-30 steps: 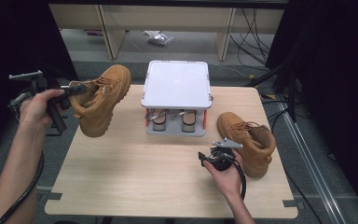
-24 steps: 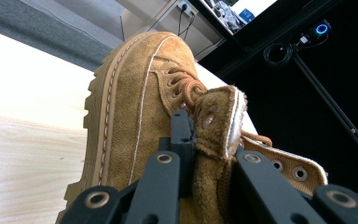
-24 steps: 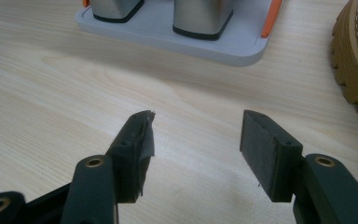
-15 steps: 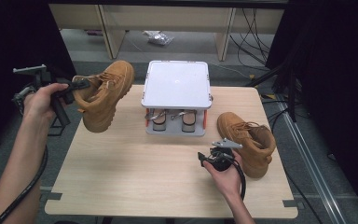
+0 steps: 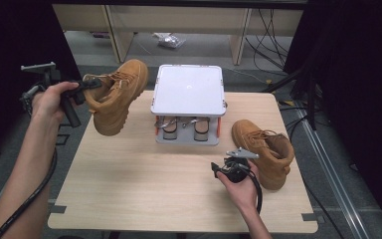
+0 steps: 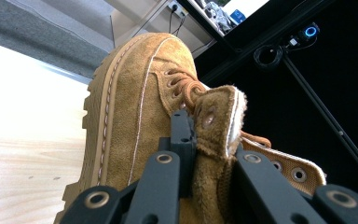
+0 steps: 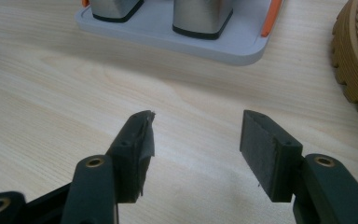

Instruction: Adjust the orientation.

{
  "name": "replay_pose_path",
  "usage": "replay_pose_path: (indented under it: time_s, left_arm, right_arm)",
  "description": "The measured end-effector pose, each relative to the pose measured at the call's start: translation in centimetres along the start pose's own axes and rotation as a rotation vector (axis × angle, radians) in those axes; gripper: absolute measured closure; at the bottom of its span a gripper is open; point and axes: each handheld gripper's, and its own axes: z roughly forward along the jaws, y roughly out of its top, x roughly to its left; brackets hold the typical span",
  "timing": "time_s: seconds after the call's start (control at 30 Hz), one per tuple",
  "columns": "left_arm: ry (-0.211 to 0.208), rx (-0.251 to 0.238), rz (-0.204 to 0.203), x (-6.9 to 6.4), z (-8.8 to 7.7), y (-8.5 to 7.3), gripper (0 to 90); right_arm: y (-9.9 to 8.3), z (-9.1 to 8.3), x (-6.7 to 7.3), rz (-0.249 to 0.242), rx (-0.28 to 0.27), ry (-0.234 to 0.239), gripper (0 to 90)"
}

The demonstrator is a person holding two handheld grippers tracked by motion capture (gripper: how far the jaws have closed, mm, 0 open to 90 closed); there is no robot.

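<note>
A tan suede lace-up boot [image 5: 117, 97] hangs tilted in the air over the table's left edge, toe toward the far side. My left gripper [image 5: 92, 84] is shut on its collar. In the left gripper view the jaws of the left gripper [image 6: 205, 135] pinch the fuzzy collar edge of the boot [image 6: 135, 107], whose sole faces left. A second tan boot [image 5: 263, 147] stands on the table at the right. My right gripper [image 5: 231, 160] rests low on the table beside it, open, with nothing between the jaws of the right gripper [image 7: 196, 140]. The second boot's sole [image 7: 356, 60] shows at the right edge.
A white-topped stand [image 5: 188, 89] with a grey base [image 7: 233, 39] and orange posts sits at the table's middle back, with two metal blocks under its top. Bare light wood table [image 5: 144, 184] lies in front of it. Cables and shelving are on the floor beyond.
My left hand has lifted the boot a little higher and slightly toward the stand. The right gripper and the second boot have stayed put.
</note>
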Motion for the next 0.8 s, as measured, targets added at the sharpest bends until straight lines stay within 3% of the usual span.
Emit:
replay_pose_path:
  time_s: [0.13,0.17,0.3,0.33,0.43,0.47,0.53,0.67,0.7,0.8]
  left_arm:
    - [-0.007,-0.001,-0.002,-0.2,0.3,0.2,83.5]
    - [-0.003,0.001,-0.001,-0.3,0.4,0.3,83.5]
    - [-0.006,0.001,-0.001,-0.6,0.7,0.5,83.5]
    - [-0.006,0.0,-0.002,-0.7,0.7,0.5,83.5]
    - [-0.011,0.002,-0.003,-1.0,1.0,0.6,83.5]
    - [-0.008,0.004,-0.004,-1.1,1.1,0.7,83.4]
    - [-0.012,0.002,-0.004,-1.2,1.3,0.8,83.4]
    - [-0.015,0.004,-0.008,-1.6,1.8,1.0,83.5]
    - [-0.017,0.003,-0.006,-1.7,1.9,1.0,83.4]
    - [-0.017,0.006,-0.01,-2.0,2.2,1.2,83.4]
  right_arm:
    - [0.0,0.0,0.0,-0.023,-0.007,-0.014,44.8]
    - [-0.1,0.0,0.3,0.019,0.002,-0.001,44.8]
    - [-0.1,0.1,0.3,0.021,-0.005,0.003,44.8]
    - [-0.1,0.1,0.2,-0.002,-0.008,-0.008,44.8]
    - [-0.1,0.1,0.4,0.022,0.004,-0.004,44.8]
    - [-0.1,0.2,0.1,-0.006,-0.005,-0.001,44.8]
    - [-0.1,0.1,0.1,-0.008,0.003,-0.007,44.8]
    - [-0.1,0.2,0.1,-0.005,-0.006,0.006,44.8]
    - [-0.2,0.2,0.4,0.035,0.0,0.002,44.8]
    - [-0.2,0.1,0.3,0.018,0.004,-0.008,44.8]
